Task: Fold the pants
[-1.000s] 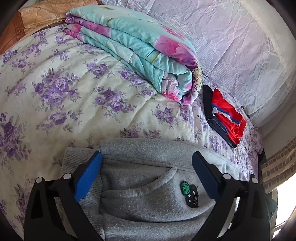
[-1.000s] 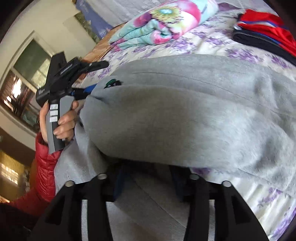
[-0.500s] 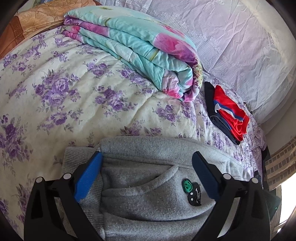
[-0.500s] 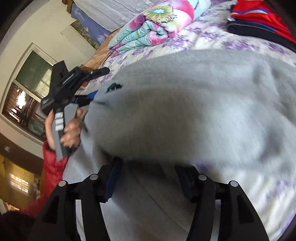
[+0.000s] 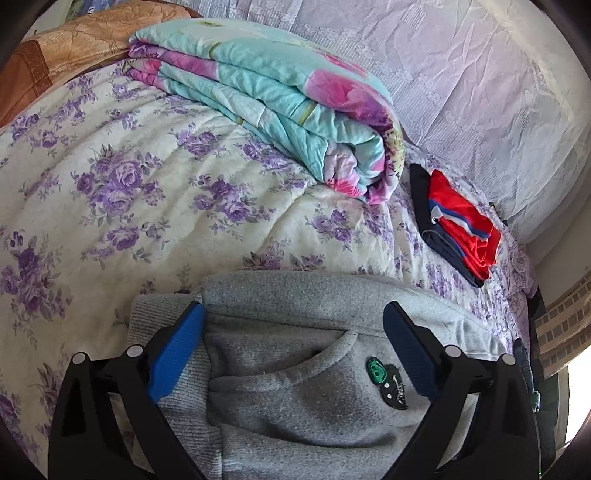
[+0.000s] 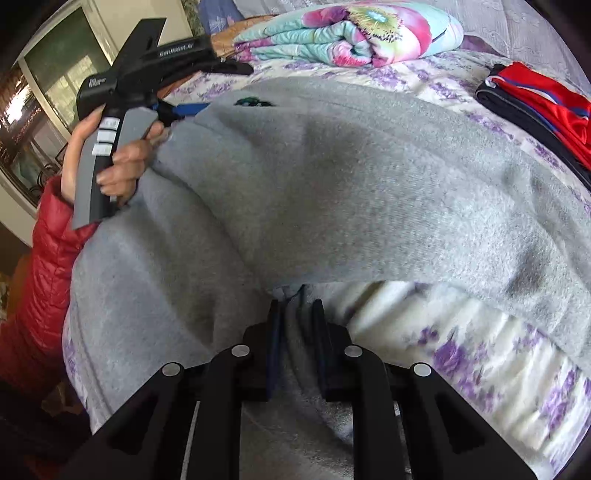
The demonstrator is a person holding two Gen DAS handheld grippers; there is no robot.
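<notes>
My right gripper [image 6: 298, 325] has just been closing, pinching the grey pants [image 6: 369, 177]: thick, limp fleece, best gripped at edges; left gripper [image 5: 293, 332] gapes wide over waistband, holding nothing.

Folded quilt [image 5: 280, 110] — red clothes [image 5: 461, 221]

Left wrist view: rides the left gripper [image 5: 291, 321], tilted down across the bed [image 5: 122, 192] toward the draped wall; grey pants [image 5: 295, 369] close beneath.
Right wrist view: rides the right gripper [image 6: 295, 314], pitched steeply down, pressed close to the pants [image 6: 369, 177], facing the left gripper [image 6: 192, 108] and a window.
Shared by the 2 views: pants, folded quilt [image 5: 280, 99] [image 6: 347, 33], red-and-navy clothes [image 5: 458, 225] [image 6: 535, 99].
</notes>
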